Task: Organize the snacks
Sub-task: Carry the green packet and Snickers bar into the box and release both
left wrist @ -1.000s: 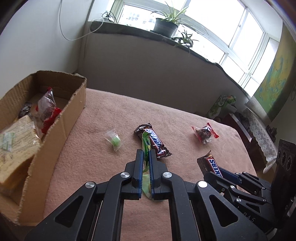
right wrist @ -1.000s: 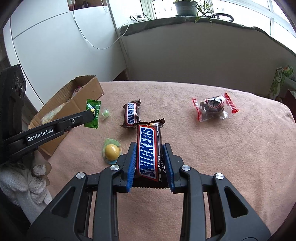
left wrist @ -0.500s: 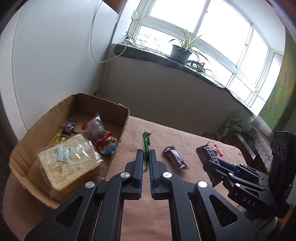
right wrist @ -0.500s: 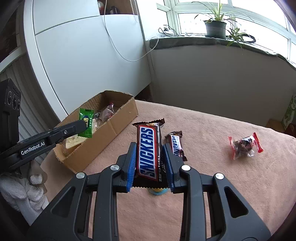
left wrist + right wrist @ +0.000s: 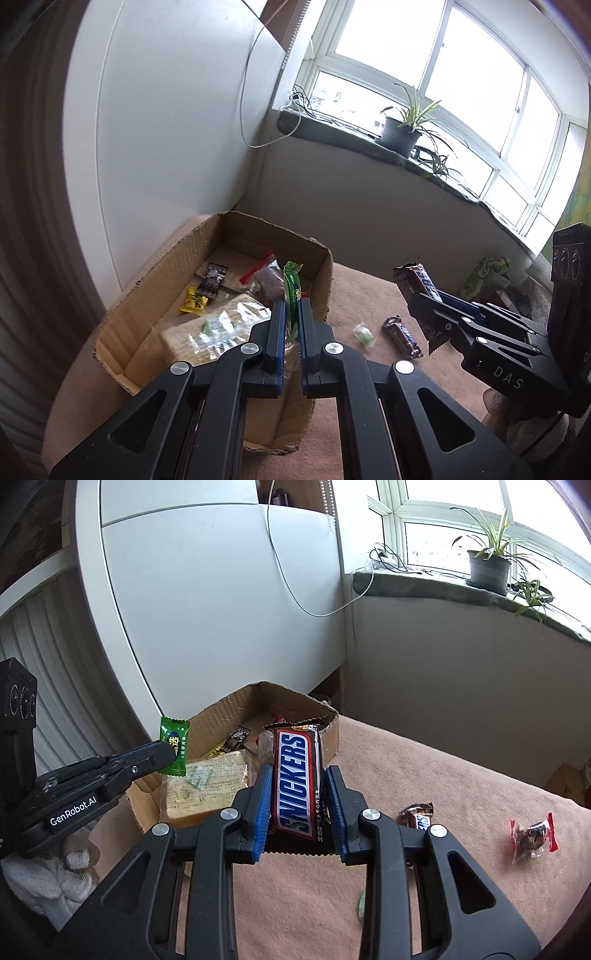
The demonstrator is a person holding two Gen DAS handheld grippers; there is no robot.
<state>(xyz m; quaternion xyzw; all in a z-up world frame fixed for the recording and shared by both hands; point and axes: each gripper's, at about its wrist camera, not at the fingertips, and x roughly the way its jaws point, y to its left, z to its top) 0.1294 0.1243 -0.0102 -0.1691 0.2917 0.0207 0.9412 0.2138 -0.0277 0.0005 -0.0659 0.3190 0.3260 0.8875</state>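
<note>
Snickers bar clamped in right gripper, seemingly above box.

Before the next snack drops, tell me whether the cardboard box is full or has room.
Has room. The cardboard box holds a wrapped sandwich and a few small packets, with bare bottom visible at its far end.

Green sachet, brown Snickers bar, pink tablecloth

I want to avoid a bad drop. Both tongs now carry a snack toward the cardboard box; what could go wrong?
1. The left tongs pinch only the lower part of the thin green packet; it may slip.
2. The Snickers bar may land on the wrapped bread in the cardboard box.
</note>
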